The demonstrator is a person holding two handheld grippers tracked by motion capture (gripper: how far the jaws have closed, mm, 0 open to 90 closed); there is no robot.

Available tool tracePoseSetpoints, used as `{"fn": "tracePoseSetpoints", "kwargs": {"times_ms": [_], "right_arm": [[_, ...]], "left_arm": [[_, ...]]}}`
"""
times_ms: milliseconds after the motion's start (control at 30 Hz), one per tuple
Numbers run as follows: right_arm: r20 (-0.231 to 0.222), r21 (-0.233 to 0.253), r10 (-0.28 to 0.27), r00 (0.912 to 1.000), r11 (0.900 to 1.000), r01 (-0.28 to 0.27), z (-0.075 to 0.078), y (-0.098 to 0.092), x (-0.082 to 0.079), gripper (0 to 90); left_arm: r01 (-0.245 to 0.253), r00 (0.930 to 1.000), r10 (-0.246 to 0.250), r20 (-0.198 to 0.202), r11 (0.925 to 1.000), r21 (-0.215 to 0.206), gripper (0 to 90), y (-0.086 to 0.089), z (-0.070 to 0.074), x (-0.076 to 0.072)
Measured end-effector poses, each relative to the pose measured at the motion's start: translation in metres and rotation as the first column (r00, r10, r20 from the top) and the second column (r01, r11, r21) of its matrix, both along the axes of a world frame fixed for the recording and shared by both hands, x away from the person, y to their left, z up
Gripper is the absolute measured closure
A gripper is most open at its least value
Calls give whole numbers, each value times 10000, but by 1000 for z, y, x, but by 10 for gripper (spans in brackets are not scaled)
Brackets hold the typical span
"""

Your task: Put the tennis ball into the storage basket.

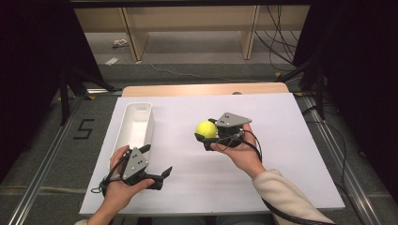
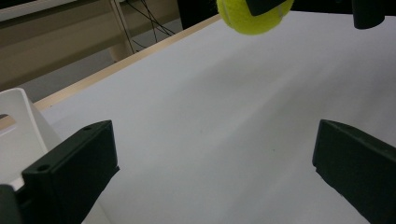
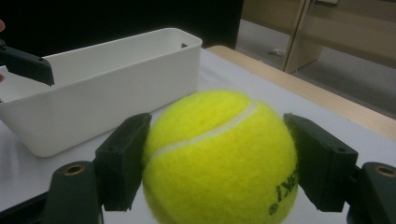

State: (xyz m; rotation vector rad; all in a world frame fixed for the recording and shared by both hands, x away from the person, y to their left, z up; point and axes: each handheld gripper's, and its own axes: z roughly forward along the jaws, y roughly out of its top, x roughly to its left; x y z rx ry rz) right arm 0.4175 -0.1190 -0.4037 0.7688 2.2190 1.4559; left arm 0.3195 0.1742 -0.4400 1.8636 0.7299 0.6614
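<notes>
A yellow tennis ball (image 1: 206,129) sits clamped between the jaws of my right gripper (image 1: 208,132), held above the middle of the white table; up close the ball (image 3: 219,158) is pressed by a black jaw on each side. The same ball (image 2: 252,16) hangs at the top of the left gripper view. My left gripper (image 1: 158,164) is low at the front left, jaws wide apart and nothing between them; its fingers (image 2: 70,172) frame bare white board. A long white bin (image 1: 133,127) lies at the table's left, just beyond the left gripper.
The white board (image 1: 281,136) covers a wooden table whose far edge (image 1: 206,89) shows behind it. The bin (image 3: 102,88) stands empty, as far as its inside shows. Black stands and cables flank the table on the floor.
</notes>
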Motion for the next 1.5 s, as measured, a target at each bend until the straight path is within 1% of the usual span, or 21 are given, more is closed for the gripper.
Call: {"fn": "tracePoseSetpoints", "kwargs": {"times_ms": [467,1033,1500], "right_arm": [[42,-14,101,9999,9999,-101,0,5,1,271],[-18,-6,153,9999,9999,-153,-1,10,3,271],[37,50,187,9998,9998,-187,3,14,5,271]], "left_arm": [[8,10000,-8,4,10000,-13,0,0,0,0],[46,10000,-46,3,10000,-33,0,-1,0,0],[67,10000,-67,1,10000,-24,0,-1,0,0]]}}
